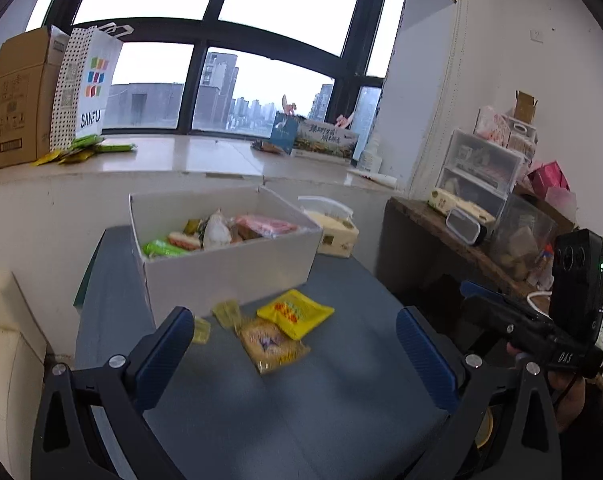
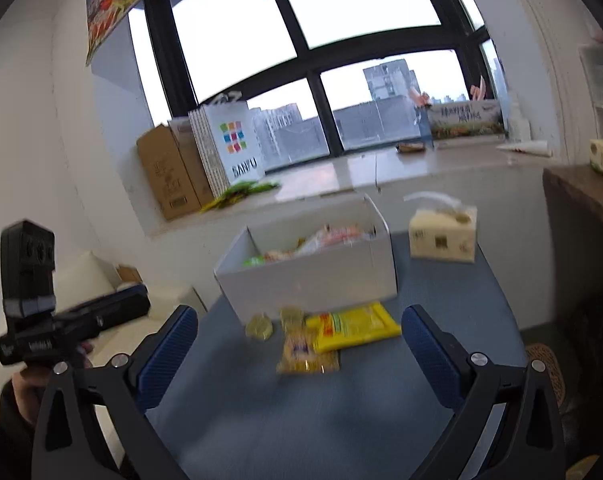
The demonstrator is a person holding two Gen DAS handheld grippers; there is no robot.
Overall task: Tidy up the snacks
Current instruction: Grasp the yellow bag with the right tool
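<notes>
Loosely, a yellow packet (image 1: 295,313) and smaller snacks (image 1: 272,345) are left before the half-filled white box (image 1: 229,268); both the left gripper (image 1: 295,356) and right gripper (image 2: 301,354) are held spread and empty above the table (image 1: 301,412), seemingly for picking

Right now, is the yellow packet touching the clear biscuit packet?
Touching. Left wrist view: yellow packet overlaps the clear biscuit packet at its near edge, no table showing between.

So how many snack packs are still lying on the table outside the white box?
4. A bright yellow packet nearest the white box, a clear cracker pack partly under it, and two small pale packets to the left. More could hide behind the box.
</notes>
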